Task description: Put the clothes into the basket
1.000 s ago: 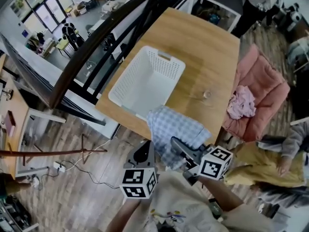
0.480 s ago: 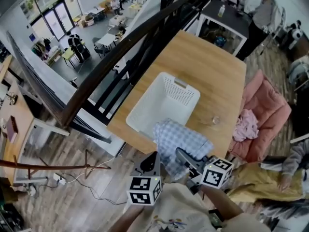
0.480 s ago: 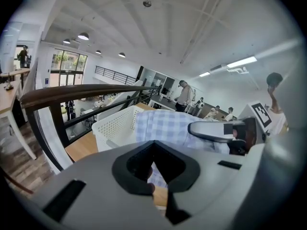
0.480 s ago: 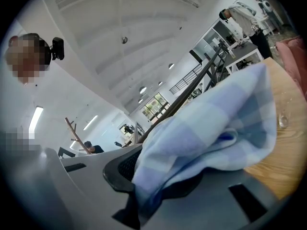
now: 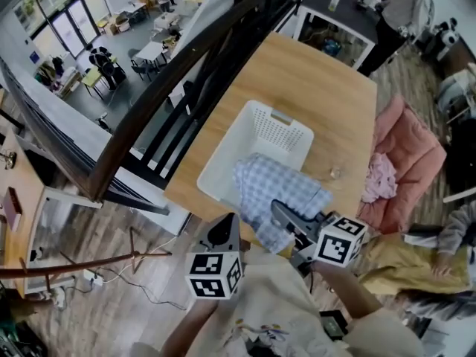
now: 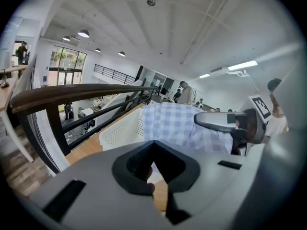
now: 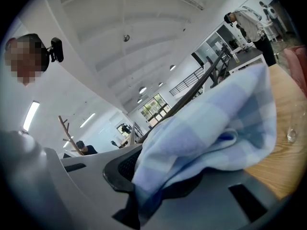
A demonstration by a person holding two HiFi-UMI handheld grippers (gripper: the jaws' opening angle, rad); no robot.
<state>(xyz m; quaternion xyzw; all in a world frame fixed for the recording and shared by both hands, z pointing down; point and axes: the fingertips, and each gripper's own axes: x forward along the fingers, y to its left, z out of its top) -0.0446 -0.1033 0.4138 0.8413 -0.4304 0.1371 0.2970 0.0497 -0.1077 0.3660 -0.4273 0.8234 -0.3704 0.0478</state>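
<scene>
A blue-and-white checked shirt (image 5: 279, 192) hangs from my right gripper (image 5: 286, 216), which is shut on its near edge. In the right gripper view the cloth (image 7: 211, 128) bunches between the dark pads and hides most of what lies ahead. The shirt drapes over the near end of the white perforated basket (image 5: 256, 140) on the wooden table. My left gripper (image 5: 223, 235) hovers to the left of the shirt, short of the table's near edge, shut on nothing. The left gripper view shows the basket (image 6: 122, 131) and the shirt (image 6: 172, 123) ahead of it.
The wooden table (image 5: 327, 88) carries a small clear glass object (image 5: 335, 172) to the right of the basket. A pink armchair (image 5: 416, 147) holding a pink garment (image 5: 379, 178) stands at the right. A dark stair railing (image 5: 171, 95) runs along the table's left side.
Both grippers have moved toward the basket. The shirt, earlier hanging short of the basket's near rim, now lies over that near end.
</scene>
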